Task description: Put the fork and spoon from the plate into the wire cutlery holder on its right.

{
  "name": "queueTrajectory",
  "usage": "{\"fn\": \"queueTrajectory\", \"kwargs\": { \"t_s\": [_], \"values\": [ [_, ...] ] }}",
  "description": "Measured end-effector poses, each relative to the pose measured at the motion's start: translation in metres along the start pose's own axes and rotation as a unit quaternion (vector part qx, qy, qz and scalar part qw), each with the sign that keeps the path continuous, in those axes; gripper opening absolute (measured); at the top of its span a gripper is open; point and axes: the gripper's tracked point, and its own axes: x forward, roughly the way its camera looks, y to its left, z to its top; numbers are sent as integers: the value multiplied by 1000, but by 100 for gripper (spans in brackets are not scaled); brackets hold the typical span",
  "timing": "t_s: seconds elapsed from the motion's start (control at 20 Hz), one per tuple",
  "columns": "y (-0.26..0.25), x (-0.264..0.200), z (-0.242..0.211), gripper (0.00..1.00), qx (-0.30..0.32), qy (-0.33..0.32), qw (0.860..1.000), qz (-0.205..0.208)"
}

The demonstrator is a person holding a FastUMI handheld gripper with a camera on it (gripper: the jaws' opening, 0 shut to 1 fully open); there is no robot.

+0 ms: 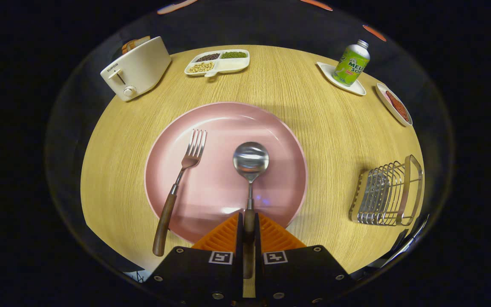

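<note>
So the fingers (249,232) are pinched in tight around the wooden handle of the spoon (250,162), gripping it low on the shaft with the bowl pointing away across the pink plate (279,132). Looks like both sides are pressing on it, so that's a proper hold.

The spoon is stiff metal up top and wood at the back, so no flex to worry about, and probably light. The catch is that the bowl end sits well ahead of the grip, so I'd guess it wants to droop or swivel if the squeeze is loose. The wood handle should give better bite than the shiny neck, which looks slippery.

The fork (180,181) lies to the left, tines on the plate and handle hanging off the rim onto the bench (326,128). That overhanging wooden end seems the obvious place to grab.

The wire holder (388,192) sits off to the right of the plate, well apart from it, slots narrow-ish.
</note>
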Motion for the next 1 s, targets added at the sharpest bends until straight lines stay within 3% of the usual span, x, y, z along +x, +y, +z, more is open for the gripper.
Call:
{"fn": "queueTrajectory", "kwargs": {
  "t_s": [0.35,1.0],
  "values": [
    [-7,-15,7,6,2,-23,1000,11],
    [-63,-109,33,5,54,-108,993,13]
  ]
}}
